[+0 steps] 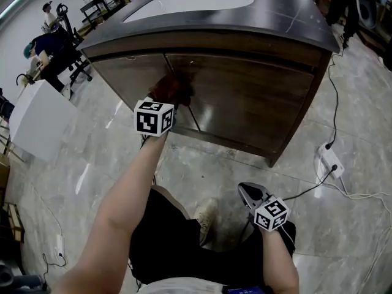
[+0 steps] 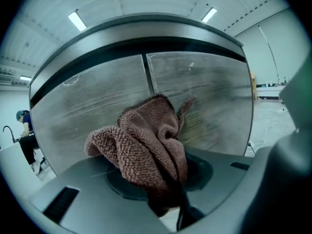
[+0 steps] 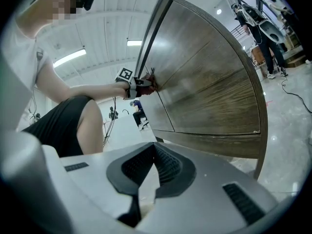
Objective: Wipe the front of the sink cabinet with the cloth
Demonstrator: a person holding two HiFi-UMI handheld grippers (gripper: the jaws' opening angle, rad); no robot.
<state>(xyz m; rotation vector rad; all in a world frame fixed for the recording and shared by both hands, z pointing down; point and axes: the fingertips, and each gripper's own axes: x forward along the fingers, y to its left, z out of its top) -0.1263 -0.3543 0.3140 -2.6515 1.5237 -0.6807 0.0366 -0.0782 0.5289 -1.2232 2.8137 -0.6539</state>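
Note:
The wooden sink cabinet (image 1: pixel 245 97) has a dark countertop and a white basin (image 1: pixel 196 3). A brown-pink cloth (image 1: pixel 172 90) is pressed against the cabinet front, near the seam between the two doors (image 2: pixel 146 77). My left gripper (image 1: pixel 166 103) is shut on the cloth (image 2: pixel 146 145), which bunches up between its jaws and touches the door. The right gripper (image 1: pixel 248 192) hangs low over the floor, away from the cabinet, shut with nothing in it (image 3: pixel 151 174). The right gripper view shows the left gripper (image 3: pixel 141 86) and the cloth against the cabinet front (image 3: pixel 209 82).
A power strip (image 1: pixel 329 160) with cables lies on the marble floor to the cabinet's right. At the left stands a white table (image 1: pixel 33 124), with people (image 1: pixel 46 48) and a black rack behind it. My shoe (image 1: pixel 207 214) is below the cabinet.

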